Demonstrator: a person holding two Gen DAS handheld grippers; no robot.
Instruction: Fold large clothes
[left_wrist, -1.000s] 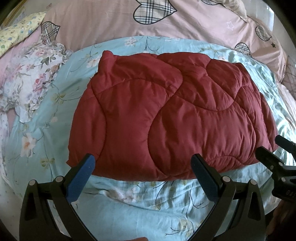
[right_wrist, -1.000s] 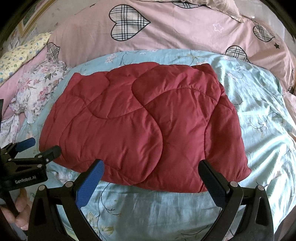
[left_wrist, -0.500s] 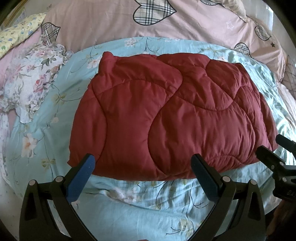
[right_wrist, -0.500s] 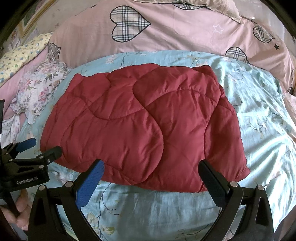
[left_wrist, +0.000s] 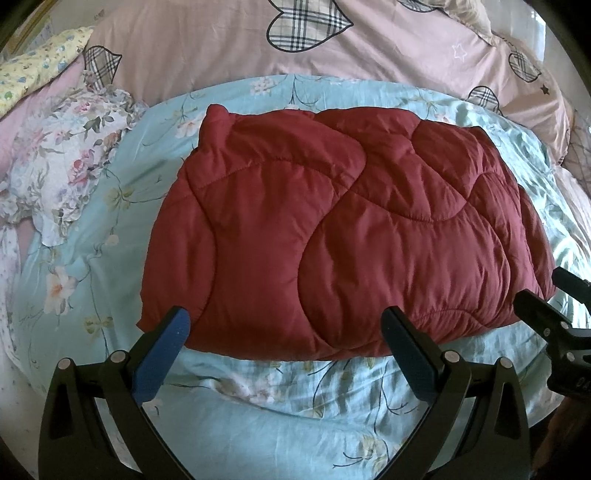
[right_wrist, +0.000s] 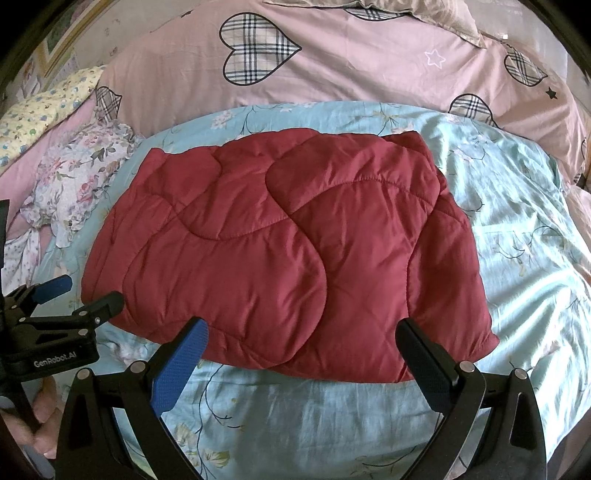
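A dark red quilted padded garment (left_wrist: 332, 236) (right_wrist: 288, 251) lies folded into a thick rectangle on the light blue floral sheet (left_wrist: 258, 417) (right_wrist: 295, 413). My left gripper (left_wrist: 284, 325) hangs open just short of the garment's near edge, nothing between its fingers. My right gripper (right_wrist: 301, 336) is open too, above the near edge, holding nothing. Each gripper shows in the other's view: the right one (left_wrist: 543, 295) at the garment's right corner, the left one (right_wrist: 85, 295) at its left corner.
A pink duvet with plaid hearts (left_wrist: 295, 48) (right_wrist: 332, 66) lies bunched behind the garment. A floral ruffled cloth (left_wrist: 66, 162) (right_wrist: 81, 173) sits at the left, with a yellow patterned pillow (left_wrist: 37, 77) behind it. A hand (right_wrist: 37, 439) grips the left tool's handle.
Both grippers have stayed open and nearly still. The views shifted only slightly; the garment has not moved.
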